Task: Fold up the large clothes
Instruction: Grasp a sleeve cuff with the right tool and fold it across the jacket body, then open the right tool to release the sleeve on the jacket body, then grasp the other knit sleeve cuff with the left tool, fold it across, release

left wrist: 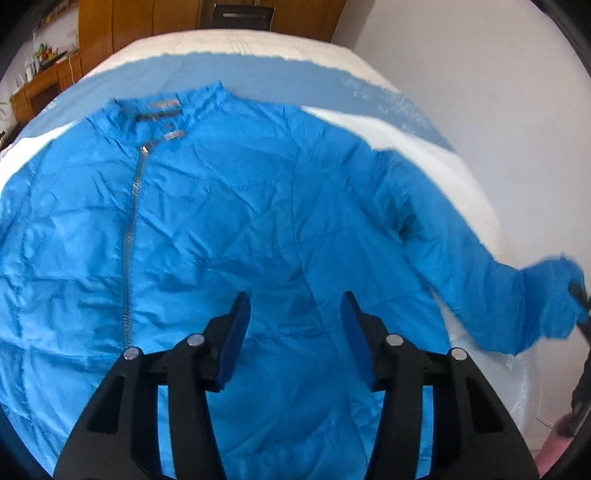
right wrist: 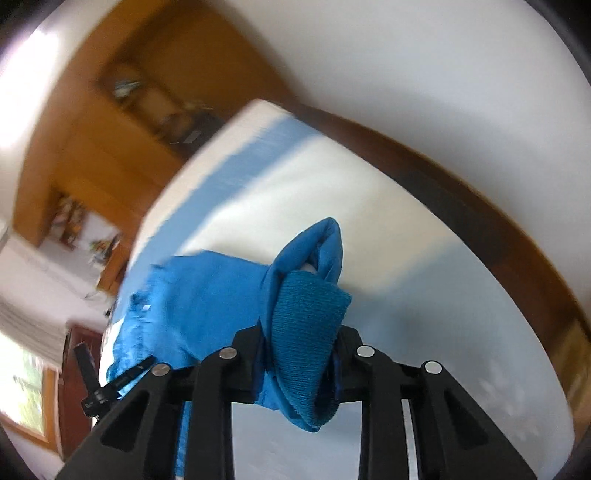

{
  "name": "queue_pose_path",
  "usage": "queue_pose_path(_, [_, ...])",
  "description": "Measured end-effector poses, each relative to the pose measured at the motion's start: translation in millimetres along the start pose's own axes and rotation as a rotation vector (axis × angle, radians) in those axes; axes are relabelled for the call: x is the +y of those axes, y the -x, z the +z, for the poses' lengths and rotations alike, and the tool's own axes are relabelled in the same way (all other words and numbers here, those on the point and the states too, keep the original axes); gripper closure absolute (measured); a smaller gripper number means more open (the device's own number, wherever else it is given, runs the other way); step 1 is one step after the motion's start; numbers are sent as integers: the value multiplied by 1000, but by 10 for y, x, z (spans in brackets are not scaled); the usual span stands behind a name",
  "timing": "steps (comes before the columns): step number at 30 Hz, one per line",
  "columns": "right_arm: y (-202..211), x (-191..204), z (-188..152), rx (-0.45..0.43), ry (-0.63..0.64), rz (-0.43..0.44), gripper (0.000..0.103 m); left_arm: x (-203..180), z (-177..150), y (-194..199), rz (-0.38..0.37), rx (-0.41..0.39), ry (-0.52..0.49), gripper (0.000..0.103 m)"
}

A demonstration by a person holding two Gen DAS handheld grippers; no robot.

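A bright blue zip-up jacket (left wrist: 229, 221) lies front up on a white and pale blue bed (left wrist: 236, 44), collar at the far end. My left gripper (left wrist: 295, 314) is open and empty, hovering over the jacket's lower body. Its right sleeve stretches to the right, where my right gripper (left wrist: 578, 295) holds its end. In the right wrist view my right gripper (right wrist: 299, 347) is shut on the sleeve's ribbed cuff (right wrist: 306, 332), lifted off the bed, with the sleeve (right wrist: 199, 295) trailing left.
Wooden wardrobes (left wrist: 122, 22) and a cluttered wooden desk (left wrist: 40, 81) stand beyond the bed's far end. A white wall (left wrist: 480, 74) runs along the bed's right side. The bed's dark wooden frame (right wrist: 480, 221) shows in the right wrist view.
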State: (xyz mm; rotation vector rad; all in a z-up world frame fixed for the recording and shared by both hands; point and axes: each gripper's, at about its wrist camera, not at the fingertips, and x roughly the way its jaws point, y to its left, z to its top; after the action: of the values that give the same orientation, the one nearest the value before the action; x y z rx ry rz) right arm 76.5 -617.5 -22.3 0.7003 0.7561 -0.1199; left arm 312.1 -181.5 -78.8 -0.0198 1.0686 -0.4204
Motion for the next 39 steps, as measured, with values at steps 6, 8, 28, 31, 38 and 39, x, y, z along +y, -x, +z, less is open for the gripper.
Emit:
queue_pose_path(6, [-647, 1190, 114, 33, 254, -2, 76, 309, 111, 278, 65, -62, 14, 53])
queue_pose_path(8, [-946, 1498, 123, 58, 314, -8, 76, 496, 150, 320, 83, -67, 44, 53])
queue_pose_path(28, [-1626, 2062, -134, 269, 392, 290, 58, 1100, 322, 277, -122, -32, 197, 27])
queue_pose_path(31, [-1476, 1682, 27, 182, 348, 93, 58, 1020, 375, 209, -95, -20, 182, 20])
queue_pose_path(38, [-1592, 818, 300, 194, 129, -44, 58, 961, 507, -180, -39, 61, 208, 20])
queue_pose_path(39, [-1624, 780, 306, 204, 116, -38, 58, 920, 541, -272, -58, 82, 205, 27])
